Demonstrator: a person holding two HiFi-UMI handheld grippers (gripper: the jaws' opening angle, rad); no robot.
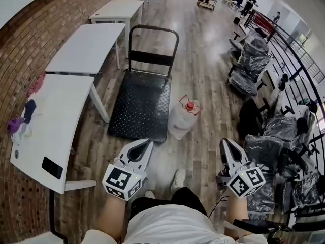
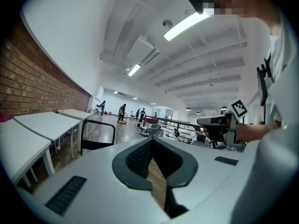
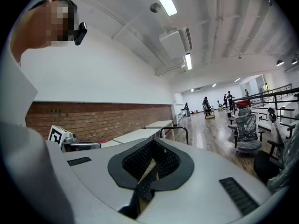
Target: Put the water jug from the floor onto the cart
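The water jug [image 1: 183, 122] stood right of the cart [image 1: 138, 105], probably heavy and slick; its top handle [image 1: 184, 99] looked the best hold. The left tool [image 1: 147, 145] and right tool [image 1: 226, 143] were both closed, empty.

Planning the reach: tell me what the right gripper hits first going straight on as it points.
Likely the cart's handle, seen just past the right gripper in its own view, though depth is unclear; the water jug sits lower.
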